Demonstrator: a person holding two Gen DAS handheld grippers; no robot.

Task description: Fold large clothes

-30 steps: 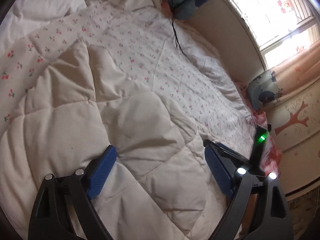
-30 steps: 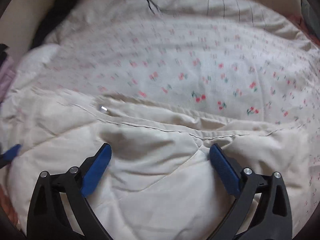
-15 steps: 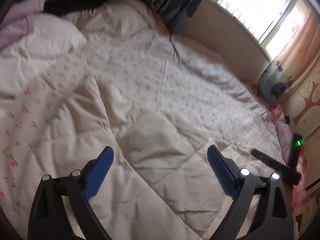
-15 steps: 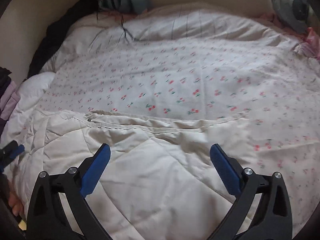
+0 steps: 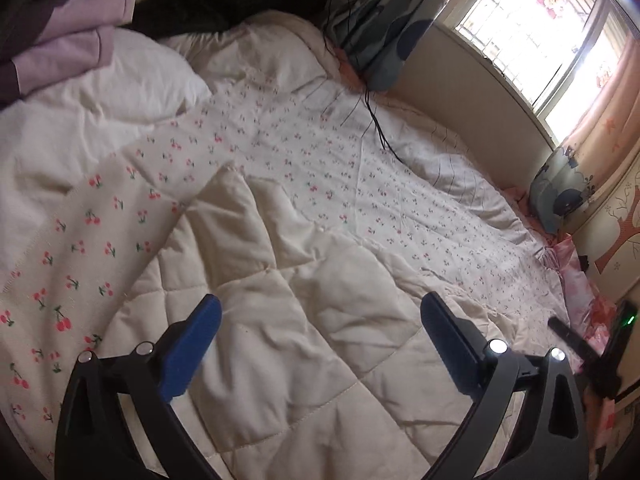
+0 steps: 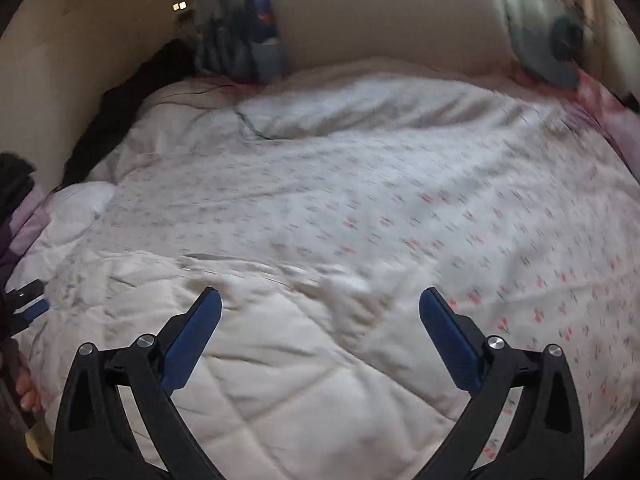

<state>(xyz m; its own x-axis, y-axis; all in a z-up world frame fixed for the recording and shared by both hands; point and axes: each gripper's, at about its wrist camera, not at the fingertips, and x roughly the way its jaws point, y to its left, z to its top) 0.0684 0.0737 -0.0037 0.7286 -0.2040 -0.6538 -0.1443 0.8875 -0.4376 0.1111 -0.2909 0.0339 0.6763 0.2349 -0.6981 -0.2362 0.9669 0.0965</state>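
Quilt (image 5: 280, 320) covers most of the bed, its cherry-print face up and a plain cream quilted flap folded back over the near part. At far left in the left wrist view, lilac clothes (image 5: 68, 40) are heaped beside a white pillow (image 5: 132, 76), with a dark garment (image 5: 224, 0) behind them. Left tongs (image 5: 320, 320) hover above the cream flap, their blue pads (image 5: 192, 344) far apart and opening, nothing between them and no cloth touched. Farther right, a black cable (image 5: 376, 120) trails across the print from a blue-grey cushion (image 5: 380, 40) against the wall, then comes the window (image 5: 536, 40) with peach curtains. At the right edge a black device with a green light (image 5: 620, 332) shows. In the right wrist view, blurred, the right tongs (image 6: 320, 320) also hang over the folded flap's edge, pads (image 6: 448, 340) spread wide and empty, the print stretching away to the right.
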